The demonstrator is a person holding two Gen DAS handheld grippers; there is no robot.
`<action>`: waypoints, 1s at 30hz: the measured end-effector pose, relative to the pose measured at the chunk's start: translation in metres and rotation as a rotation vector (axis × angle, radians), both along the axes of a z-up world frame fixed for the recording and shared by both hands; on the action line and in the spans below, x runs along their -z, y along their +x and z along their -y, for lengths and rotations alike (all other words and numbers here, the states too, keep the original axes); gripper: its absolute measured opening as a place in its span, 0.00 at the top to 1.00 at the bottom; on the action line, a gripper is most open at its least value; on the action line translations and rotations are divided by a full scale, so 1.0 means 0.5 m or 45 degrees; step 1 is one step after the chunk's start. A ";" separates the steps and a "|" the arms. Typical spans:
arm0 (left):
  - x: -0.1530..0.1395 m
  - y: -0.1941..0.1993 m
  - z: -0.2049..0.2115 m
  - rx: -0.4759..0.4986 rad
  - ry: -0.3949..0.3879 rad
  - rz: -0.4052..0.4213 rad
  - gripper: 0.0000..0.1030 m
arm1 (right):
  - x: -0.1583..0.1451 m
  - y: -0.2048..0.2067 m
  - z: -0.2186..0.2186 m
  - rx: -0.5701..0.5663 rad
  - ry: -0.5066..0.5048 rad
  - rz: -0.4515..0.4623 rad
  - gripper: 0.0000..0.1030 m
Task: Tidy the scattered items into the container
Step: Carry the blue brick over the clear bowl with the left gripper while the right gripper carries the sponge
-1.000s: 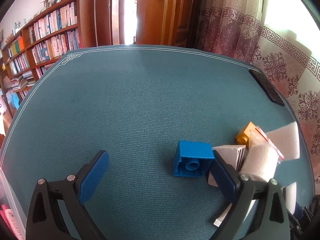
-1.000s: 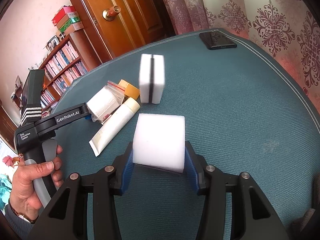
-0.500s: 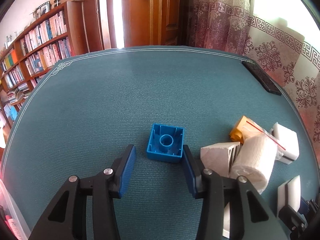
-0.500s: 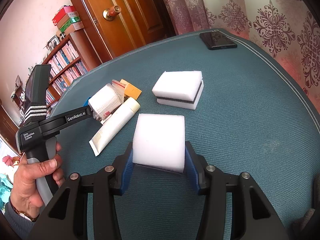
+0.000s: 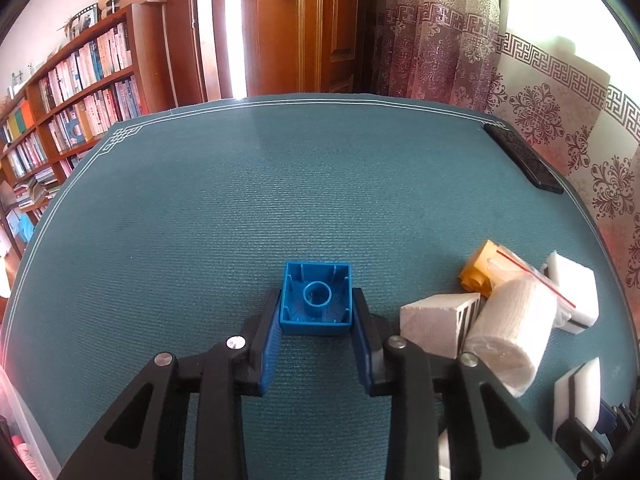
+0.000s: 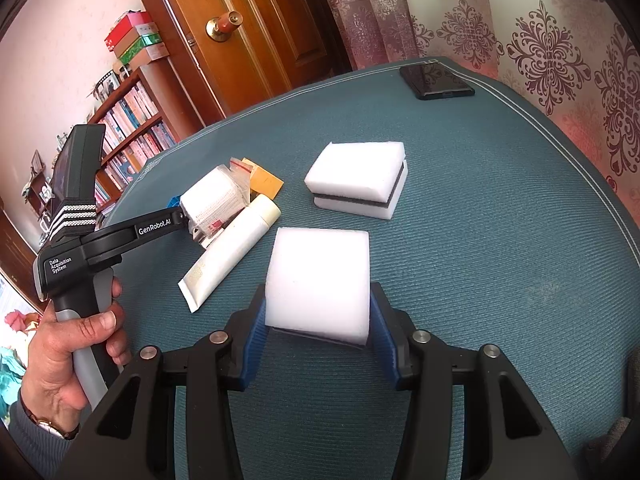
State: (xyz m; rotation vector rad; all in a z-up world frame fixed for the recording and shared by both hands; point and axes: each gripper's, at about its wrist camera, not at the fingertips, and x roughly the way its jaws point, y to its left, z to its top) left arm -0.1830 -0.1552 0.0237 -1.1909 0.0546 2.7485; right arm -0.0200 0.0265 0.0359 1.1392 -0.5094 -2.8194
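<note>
- On the counter (image 5: 280, 184), wide bare teal cloth ahead of the left gripper (image 5: 316, 320) — open right up to the white-lined far edge.
- Near the far right edge, a black phone (image 6: 436, 82); beyond it patterned curtains, a wooden door, a bookshelf to the left.
- Clamped between the left gripper's blue pads: a blue brick (image 5: 317, 298), hollow side up, low over the cloth.
- Just right of it, crowded: a white box (image 5: 432, 320), a gauze roll (image 5: 512, 332), a yellow block (image 5: 476, 272).
- Pinched in the right gripper (image 6: 318, 320): a white sponge (image 6: 320, 280).
- Beyond that sponge, a second layered sponge (image 6: 360, 180) lying flat — a white tube (image 6: 228, 256) to its left.
- At lower left, a hand (image 6: 72, 352) wrapped round the left handle.
</note>
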 end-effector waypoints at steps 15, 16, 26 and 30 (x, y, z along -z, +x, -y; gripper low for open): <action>-0.033 0.102 0.041 0.005 0.044 -0.005 0.66 | -0.001 0.000 0.001 -0.001 -0.005 -0.002 0.51; -0.036 0.112 0.042 0.012 0.042 -0.009 0.66 | -0.002 0.001 0.002 0.000 -0.008 -0.003 0.51; -0.066 0.194 0.045 0.093 0.058 -0.034 0.66 | -0.005 0.004 -0.002 0.006 -0.028 -0.007 0.52; -0.072 0.217 0.053 0.100 0.062 -0.040 0.66 | -0.006 0.012 0.001 0.018 -0.025 0.005 0.52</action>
